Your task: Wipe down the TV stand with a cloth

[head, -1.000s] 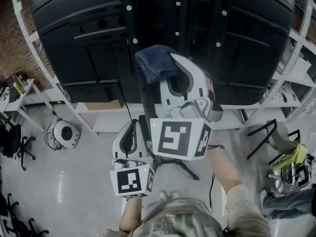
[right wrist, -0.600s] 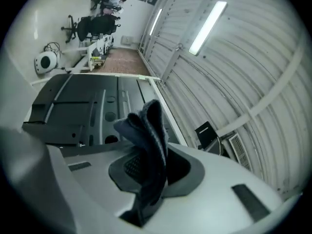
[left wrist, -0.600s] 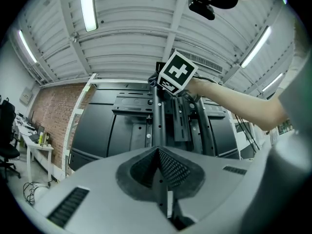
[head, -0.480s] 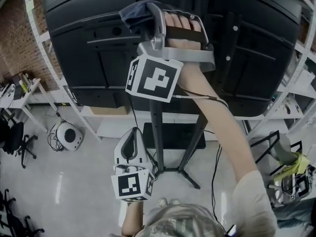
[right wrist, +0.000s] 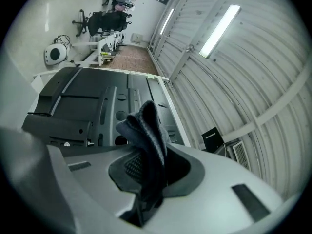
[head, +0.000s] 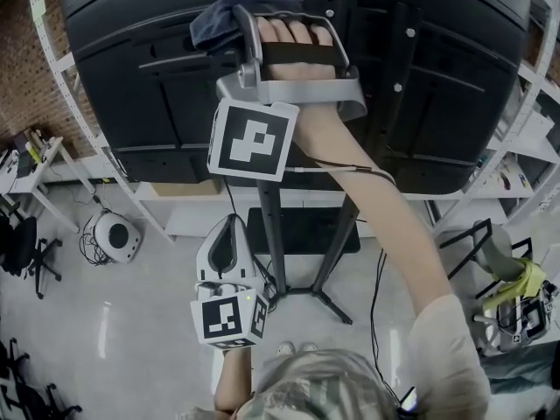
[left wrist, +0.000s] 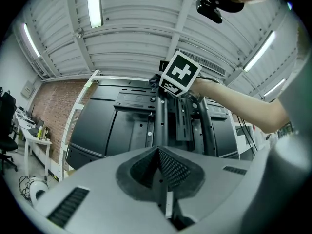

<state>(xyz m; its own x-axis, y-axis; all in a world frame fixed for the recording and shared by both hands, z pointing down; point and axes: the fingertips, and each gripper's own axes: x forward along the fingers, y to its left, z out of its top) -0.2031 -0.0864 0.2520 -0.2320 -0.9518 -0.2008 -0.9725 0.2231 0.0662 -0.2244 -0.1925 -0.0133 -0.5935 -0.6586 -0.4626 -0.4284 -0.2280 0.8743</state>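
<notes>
Wiping looks under way: the right gripper (right wrist: 146, 179) pinches a dark cloth (right wrist: 145, 130), bunched beyond its fingertips near the TV stand's upright column (head: 273, 234). The left gripper (left wrist: 163, 179), jaws together and empty, hangs below. The next move calls for dragging the cloth down the column.

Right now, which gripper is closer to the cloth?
Right. The right gripper pinches the cloth high by the TV; the left gripper hangs far below it.
</notes>
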